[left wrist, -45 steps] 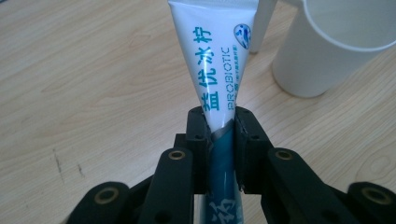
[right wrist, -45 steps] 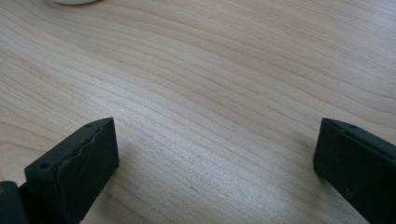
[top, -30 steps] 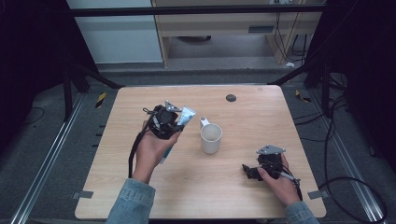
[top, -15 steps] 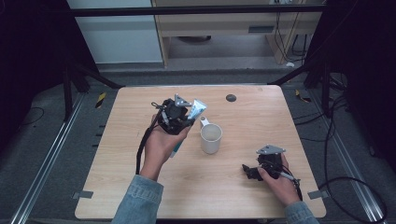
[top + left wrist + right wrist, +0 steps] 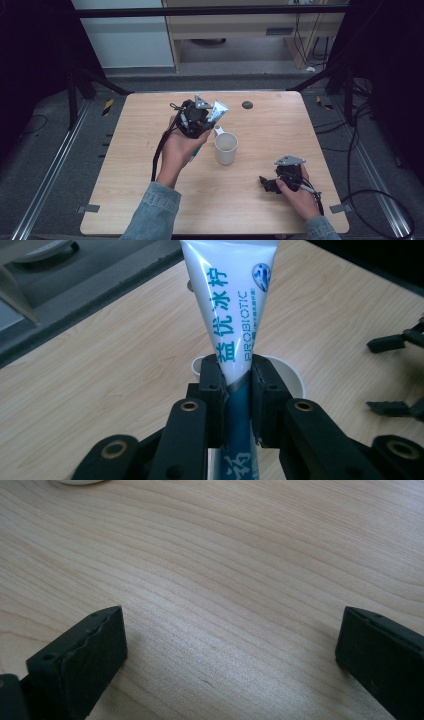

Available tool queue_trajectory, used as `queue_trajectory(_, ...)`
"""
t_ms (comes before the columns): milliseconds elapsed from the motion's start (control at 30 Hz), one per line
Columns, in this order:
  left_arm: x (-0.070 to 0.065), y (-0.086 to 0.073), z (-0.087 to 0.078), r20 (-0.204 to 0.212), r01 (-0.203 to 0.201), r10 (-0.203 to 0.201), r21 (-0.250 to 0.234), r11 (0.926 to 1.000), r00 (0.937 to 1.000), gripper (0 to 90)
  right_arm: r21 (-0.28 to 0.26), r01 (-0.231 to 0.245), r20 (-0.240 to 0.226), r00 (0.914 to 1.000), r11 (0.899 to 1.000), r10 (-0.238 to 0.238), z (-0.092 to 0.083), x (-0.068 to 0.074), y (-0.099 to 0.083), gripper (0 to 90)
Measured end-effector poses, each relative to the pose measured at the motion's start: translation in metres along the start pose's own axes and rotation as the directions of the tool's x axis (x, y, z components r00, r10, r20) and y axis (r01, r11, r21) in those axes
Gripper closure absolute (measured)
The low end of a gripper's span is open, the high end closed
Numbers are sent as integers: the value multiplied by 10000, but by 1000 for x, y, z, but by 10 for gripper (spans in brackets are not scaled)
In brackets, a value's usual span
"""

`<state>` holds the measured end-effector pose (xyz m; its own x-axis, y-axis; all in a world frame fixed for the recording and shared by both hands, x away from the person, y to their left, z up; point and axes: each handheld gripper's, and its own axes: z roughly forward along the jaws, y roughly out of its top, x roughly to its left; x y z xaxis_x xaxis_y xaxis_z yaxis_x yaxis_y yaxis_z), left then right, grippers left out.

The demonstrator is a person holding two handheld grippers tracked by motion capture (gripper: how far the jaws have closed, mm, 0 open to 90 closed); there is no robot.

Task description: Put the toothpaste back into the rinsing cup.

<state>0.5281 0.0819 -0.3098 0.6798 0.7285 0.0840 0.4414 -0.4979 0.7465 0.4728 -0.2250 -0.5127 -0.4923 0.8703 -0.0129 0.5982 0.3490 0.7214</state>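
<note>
Toothpaste tube (image 5: 235, 315) sat clamped between the left claw (image 5: 235, 390) pads, held above the bench (image 5: 280, 125) at frame centre, just upper-left of the white cup (image 5: 226, 148). In the left gripper view the cup rim (image 5: 292, 377) showed right behind the jaws. Judged step: carrying the tube to the cup. Next move would need the tube's lower end lined up over the cup mouth, then lowering before letting go. Right claw (image 5: 230, 650) stood wide with nothing between its jaws, resting on the bench at lower right. Readable print: "PROBIOTIC" plus Chinese characters "益优冰柠".
</note>
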Motion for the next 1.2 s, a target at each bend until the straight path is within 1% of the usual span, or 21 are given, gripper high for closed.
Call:
queue_trajectory(33,1,1,0,194,128,-126,-99,9999,9997,778,0,-12,-6,10000,10000,12,0,0,0,4)
queue_trajectory(67,1,2,0,231,174,-171,-152,9997,9996,778,-2,3,-2,10000,10000,-3,0,0,0,4)
queue_trajectory(167,1,5,2,110,89,-88,-156,9998,9999,777,9,12,-16,10000,10000,-12,0,0,0,4)
queue_trajectory(233,1,8,4,262,120,-114,-213,9997,9996,777,3,-5,-4,10000,10000,5,0,0,0,4)
queue_trajectory(367,0,12,5,236,94,-87,-312,9995,9997,777,3,-9,-5,10000,10000,9,0,0,0,4)
queue_trajectory(433,-2,15,5,190,105,-99,-318,9994,9998,778,2,-4,-6,10000,10000,4,0,0,0,4)
queue_trajectory(467,-3,19,6,134,43,-40,-278,9996,9999,778,9,-26,-12,10000,10000,26,0,0,0,4)
queue_trajectory(533,-3,21,6,142,57,-53,-271,9996,9999,778,9,-19,-12,10000,10000,19,0,0,0,4)
queue_trajectory(633,-4,27,7,122,82,-77,-401,9992,9999,777,8,-13,-11,10000,10000,13,0,0,0,4)
queue_trajectory(667,-5,31,9,42,6,-4,-377,9993,10000,777,23,-41,-17,10000,10000,41,0,0,0,4)
queue_trajectory(700,-5,31,9,42,6,-4,-377,9993,10000,777,23,-41,-17,10000,10000,41,0,0,0,4)
queue_trajectory(733,-6,35,11,-91,-81,78,-289,9996,9999,777,19,-38,-22,10000,10000,38,0,0,0,4)
queue_trajectory(800,-6,37,12,-111,-61,58,-283,9996,9999,777,19,-40,-27,10000,10000,40,0,0,0,4)
queue_trajectory(933,-4,40,14,-218,-52,43,-413,9991,9998,777,21,-42,-26,10000,10000,42,0,0,0,4)
queue_trajectory(1000,-3,42,16,-284,-25,9,-564,9984,9996,777,21,-32,-26,10000,10000,32,0,0,0,4)
queue_trajectory(1033,-3,43,16,-305,-107,88,-624,9980,9995,777,26,-50,-29,10000,10000,50,0,0,0,4)
queue_trajectory(1067,-3,43,17,-306,-33,11,-721,9974,9995,777,12,-31,-18,10000,10000,31,0,0,0,4)
queue_trajectory(1200,-5,45,19,-303,-123,97,-880,9960,9995,778,16,-37,-20,10000,10000,37,0,0,0,3)
